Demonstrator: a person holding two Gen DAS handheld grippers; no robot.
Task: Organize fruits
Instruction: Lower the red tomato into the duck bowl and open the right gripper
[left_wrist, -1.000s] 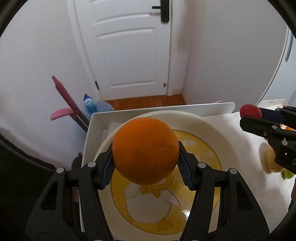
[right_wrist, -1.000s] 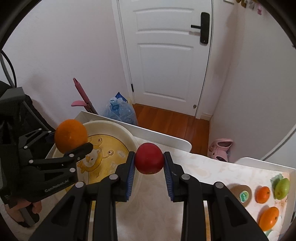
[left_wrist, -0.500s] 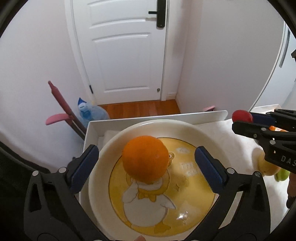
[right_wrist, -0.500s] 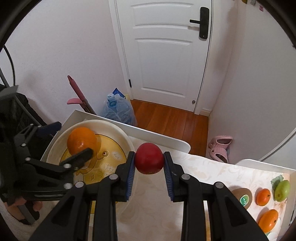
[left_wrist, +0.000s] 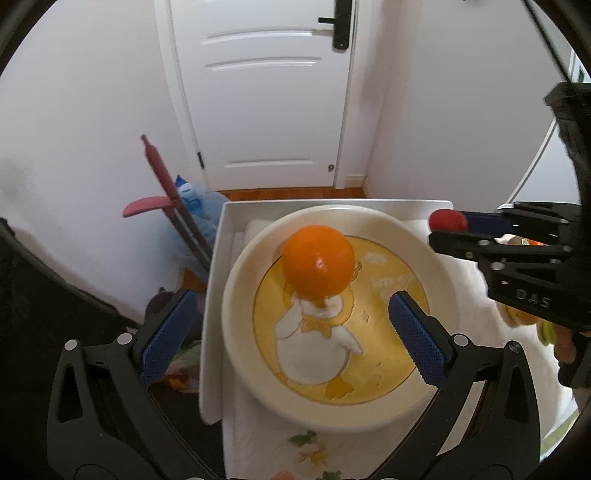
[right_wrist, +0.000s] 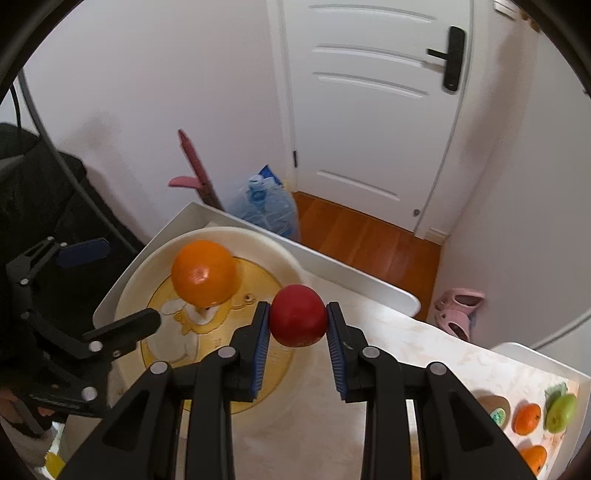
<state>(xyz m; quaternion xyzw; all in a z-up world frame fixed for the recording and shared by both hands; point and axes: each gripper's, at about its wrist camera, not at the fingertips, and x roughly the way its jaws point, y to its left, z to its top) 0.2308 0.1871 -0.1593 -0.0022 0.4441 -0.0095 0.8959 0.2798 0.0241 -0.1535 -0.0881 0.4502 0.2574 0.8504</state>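
Gone from the left gripper (left_wrist: 293, 332) is the big round orange (left_wrist: 318, 261): a second ago it was pinched between those blue pads, half a second ago the jaws had sprung apart, and now they stand wide and pulled back from the fruit. That orange sits inside the cream bowl with the yellow duck picture (left_wrist: 240, 280), towards the far side, resting on the duck's head with nothing touching it. It looks a little blurred, so it may not have settled.

So one fruit is delivered, I'd say, and the next is on its way. Over on the right, the right gripper (right_wrist: 297, 318) is clamped on a smooth red apple-like fruit (right_wrist: 297, 314), held in the air just above the bowl's near rim, hardly shifted over the last second. Dropping it beside the orange looks like the obvious next step, though the two could knock together.

Well away at the far end of the white tabletop (right_wrist: 314, 424), a kiwi half (right_wrist: 494, 409), two small oranges (right_wrist: 527, 418) and a green pear-like fruit (right_wrist: 561, 412) wait to be sorted.
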